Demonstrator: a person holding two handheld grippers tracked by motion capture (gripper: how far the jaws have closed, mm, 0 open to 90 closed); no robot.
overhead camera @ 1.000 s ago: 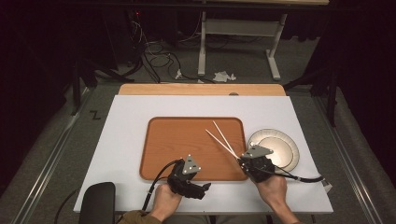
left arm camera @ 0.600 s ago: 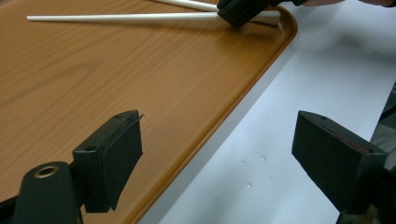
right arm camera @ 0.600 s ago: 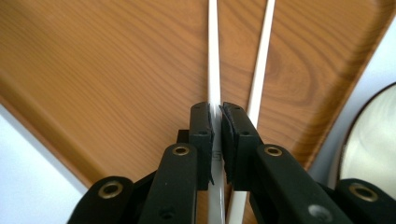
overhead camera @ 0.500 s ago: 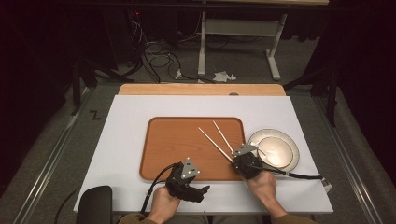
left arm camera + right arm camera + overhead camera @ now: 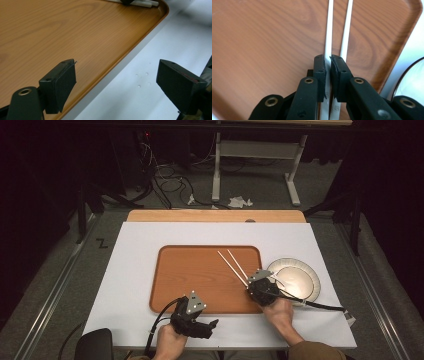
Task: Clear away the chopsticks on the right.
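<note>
Now the right gripper (image 5: 328, 75) is clamped on two white chopsticks (image 5: 329, 30) reaching beyond its fingers over the tray (image 5: 262, 37); the left gripper (image 5: 116, 85) gapes, nothing between.

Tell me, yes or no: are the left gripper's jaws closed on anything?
No: the left gripper stands open, with nothing between its jaws above the tray edge.

The tray (image 5: 200, 280) surface is bare across its left and middle, giving open passage there. Two white chopsticks (image 5: 232, 265) slant over its right part, held in the right hand-held gripper (image 5: 256, 284) at the tray's right edge. The plate (image 5: 300, 280) sits just beside that edge, narrowing the gap. The left hand-held gripper (image 5: 212, 324) occupies the counter (image 5: 135, 270) strip near the tray's front edge. The counter left of the tray is unobstructed.
</note>
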